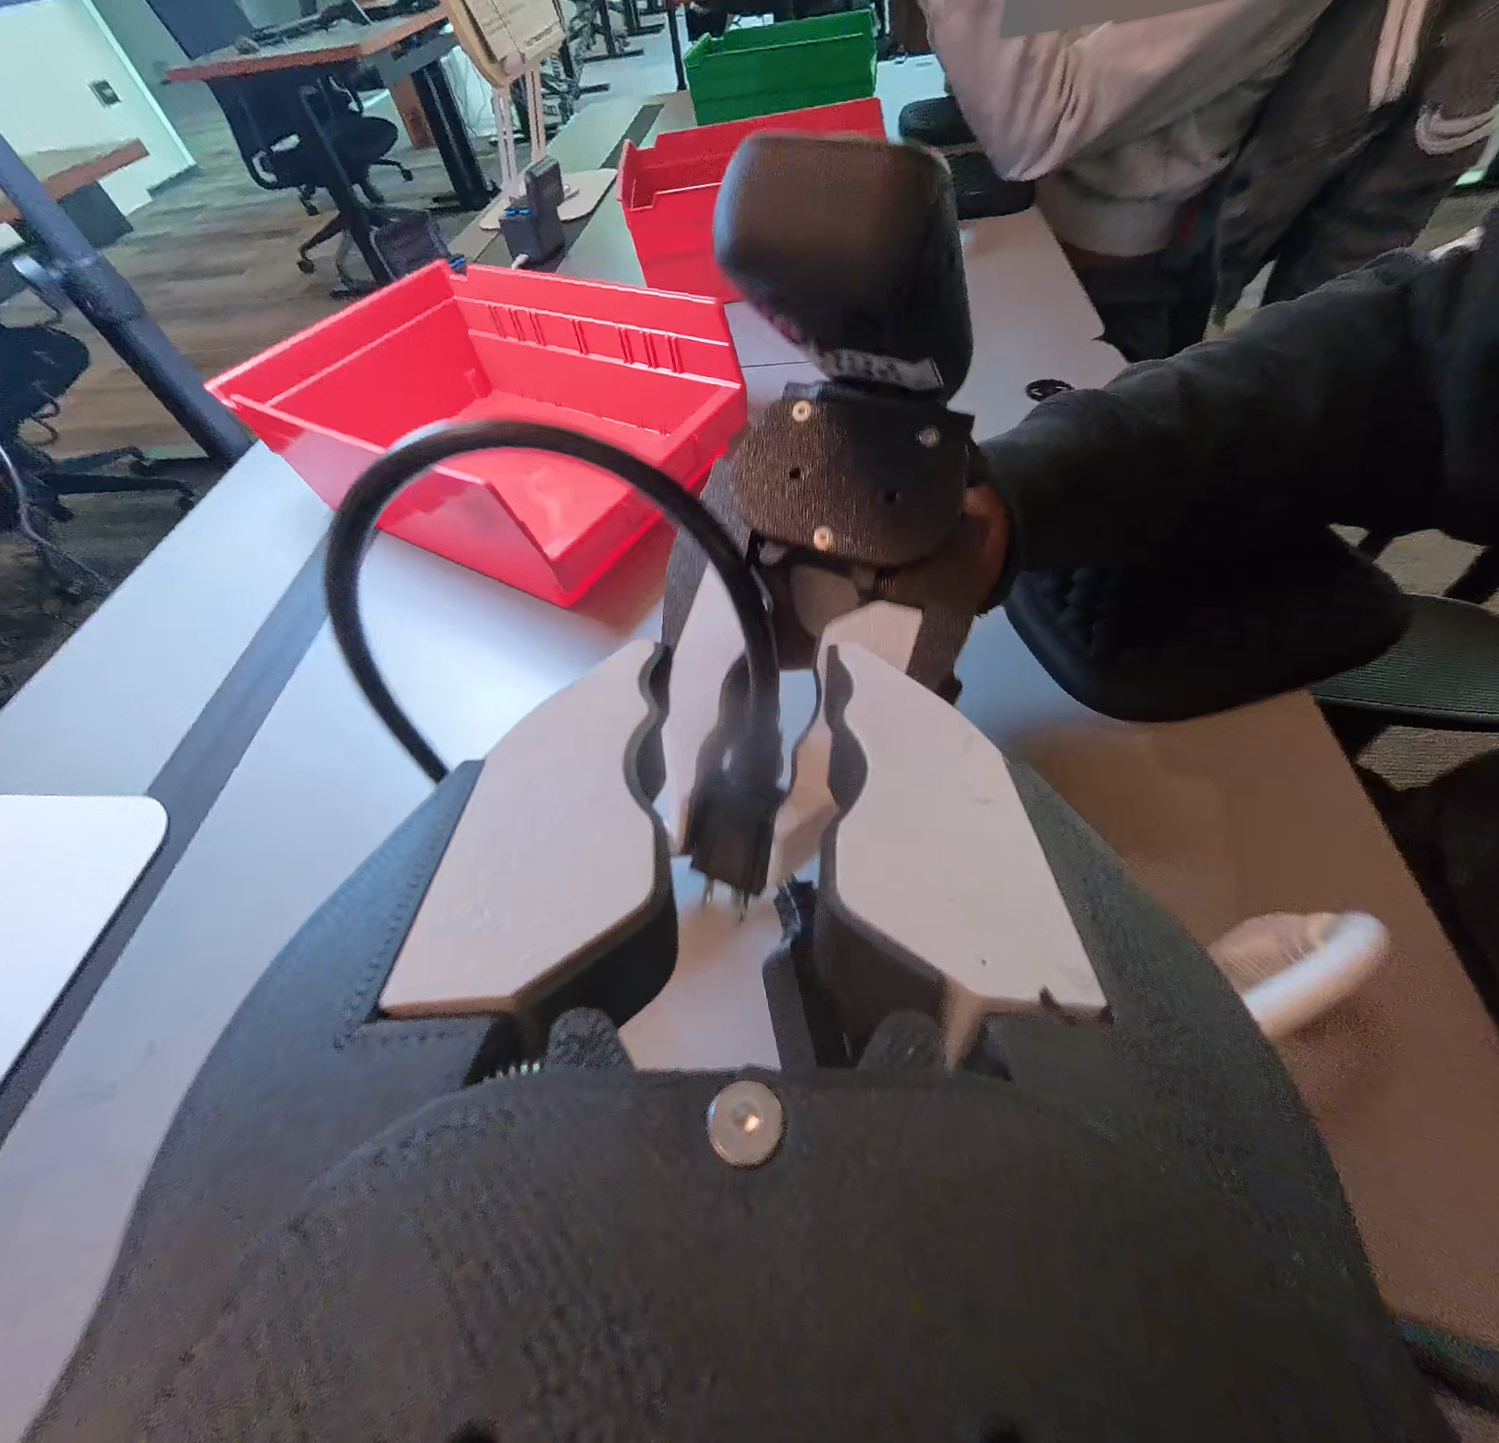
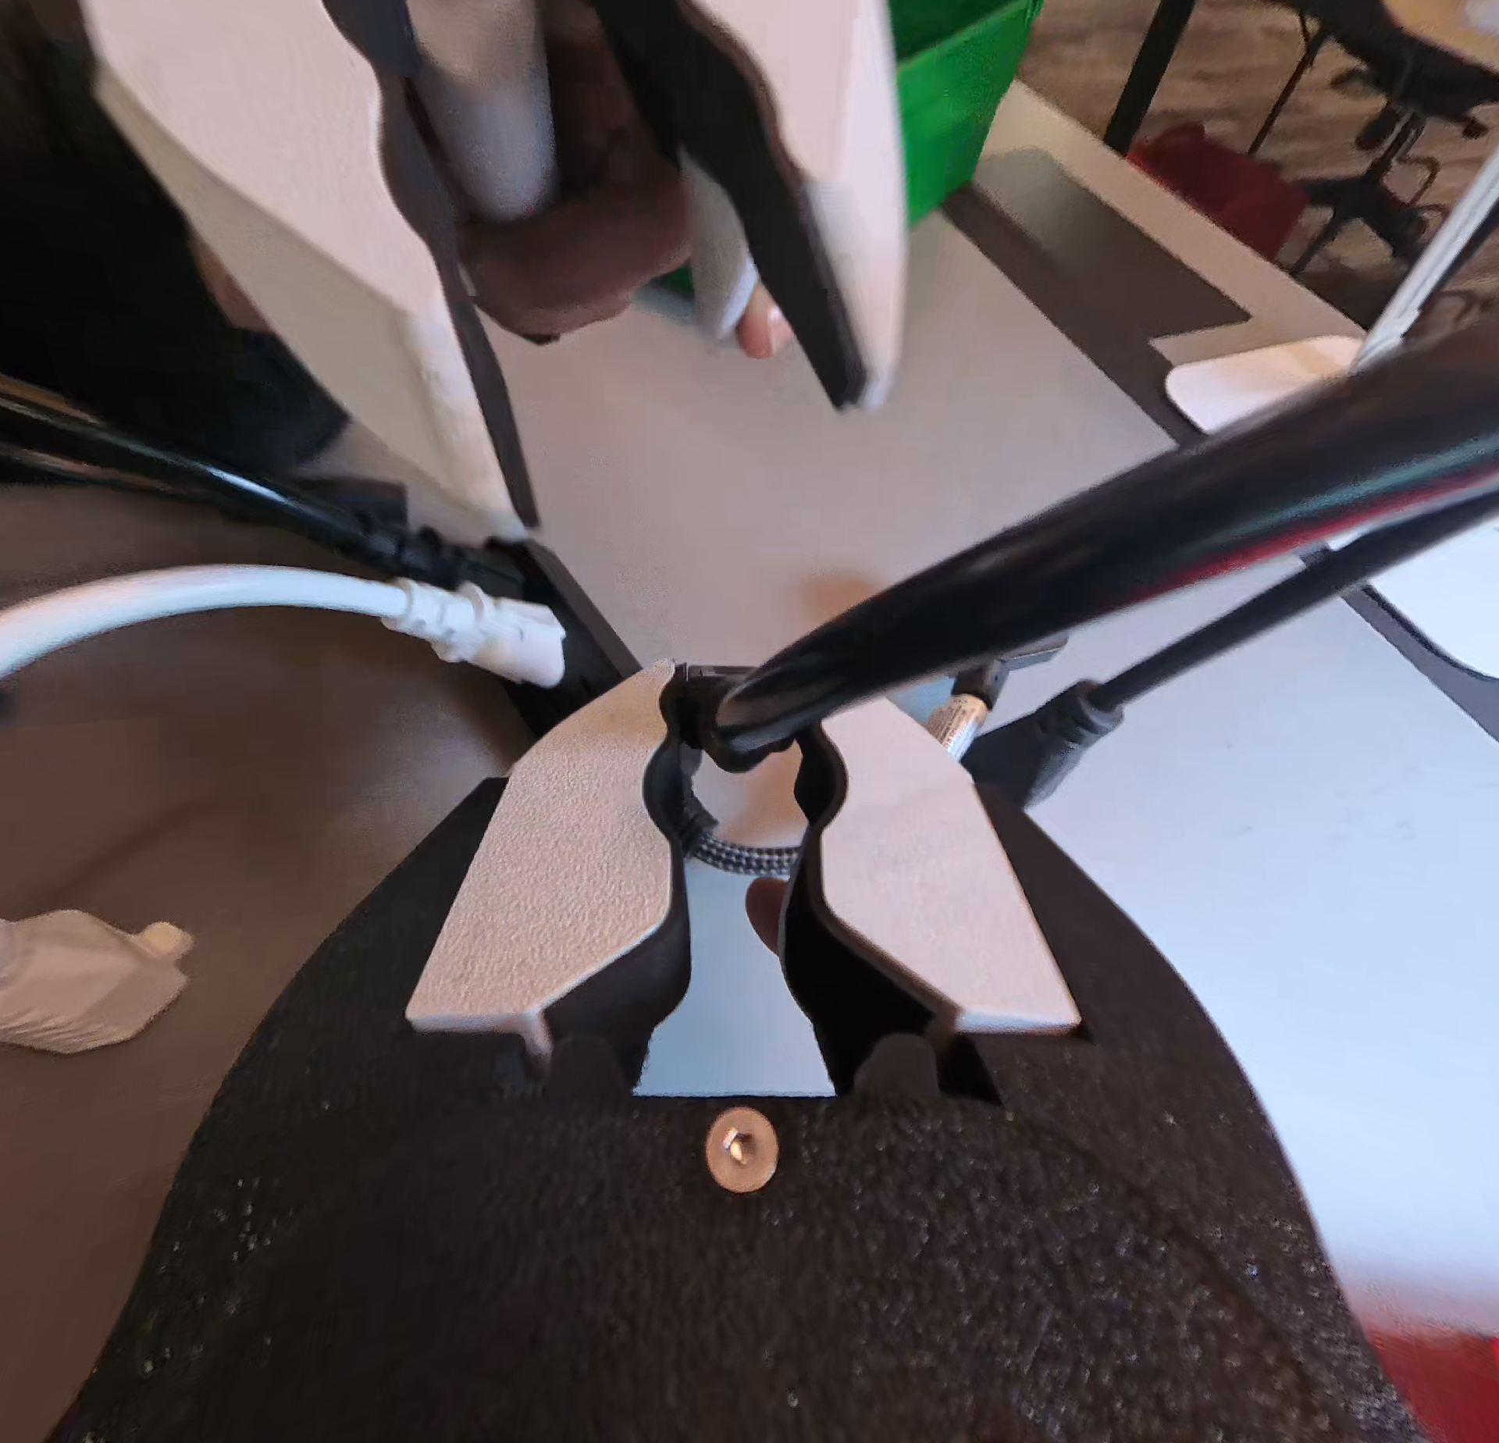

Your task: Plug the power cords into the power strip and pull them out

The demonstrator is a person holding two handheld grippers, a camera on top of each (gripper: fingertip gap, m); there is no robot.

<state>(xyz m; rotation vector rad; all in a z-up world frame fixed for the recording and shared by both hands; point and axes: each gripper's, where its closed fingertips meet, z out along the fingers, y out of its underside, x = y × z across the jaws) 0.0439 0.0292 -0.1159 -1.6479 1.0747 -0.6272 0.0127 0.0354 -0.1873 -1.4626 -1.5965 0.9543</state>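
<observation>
My right gripper [image 2: 742, 723] is shut on a black power cord [image 2: 1095, 544] just behind its plug. In the left wrist view this plug [image 1: 730, 820] hangs prongs-down above the table, and the cord [image 1: 357, 528] loops up and to the left. My left gripper [image 1: 740, 662] is open, its fingers either side of the plug without touching it. It also shows open at the top of the right wrist view [image 2: 685, 455]. The black power strip [image 2: 580, 633] lies at the left, with a white plug [image 2: 487, 633] and a black plug [image 2: 422, 552] in it.
A second dark plug [image 2: 1046, 739] and a braided cable [image 2: 746, 852] lie on the grey table [image 2: 730, 512]. Two red bins [image 1: 487, 398] [image 1: 689, 187] and a green bin [image 1: 779, 65] stand behind. A crumpled white item [image 2: 73, 982] lies nearby. A person [image 1: 1136, 106] stands at back right. The tips of one gripper are about 8 centimetres away from the tips of the other. The right tips stand about 15 centimetres off the crumpled white item [image 2: 73, 982]. My left wrist view [image 1: 1251, 935] looks at it from another angle.
</observation>
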